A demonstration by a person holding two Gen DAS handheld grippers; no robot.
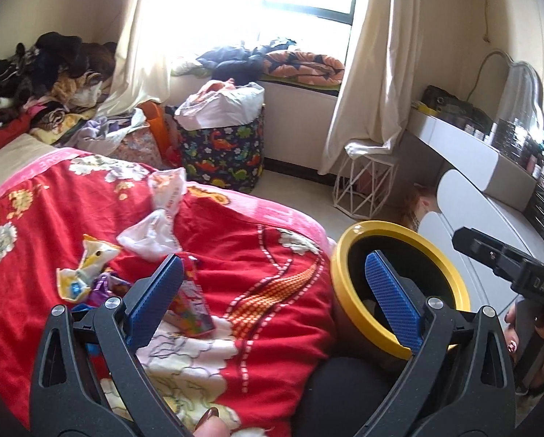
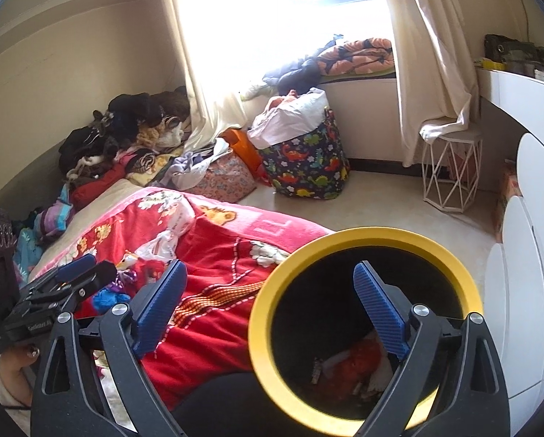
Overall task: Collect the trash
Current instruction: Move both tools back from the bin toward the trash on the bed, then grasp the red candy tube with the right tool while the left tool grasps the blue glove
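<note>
Trash: wrappers (image 1: 90, 273) lying scattered on the red blanket (image 1: 264, 291) of the bed, beside the yellow-rimmed bin (image 2: 362, 240), which already contains scraps. Left gripper (image 1: 272, 295) and right gripper (image 2: 272, 302), both spread wide with nothing between the blue pads (image 2: 381, 306).

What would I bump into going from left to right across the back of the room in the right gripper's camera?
Pile of dark clothes → floral fabric bag → dinosaur-print laundry basket → white wire side table → white dresser.
</note>
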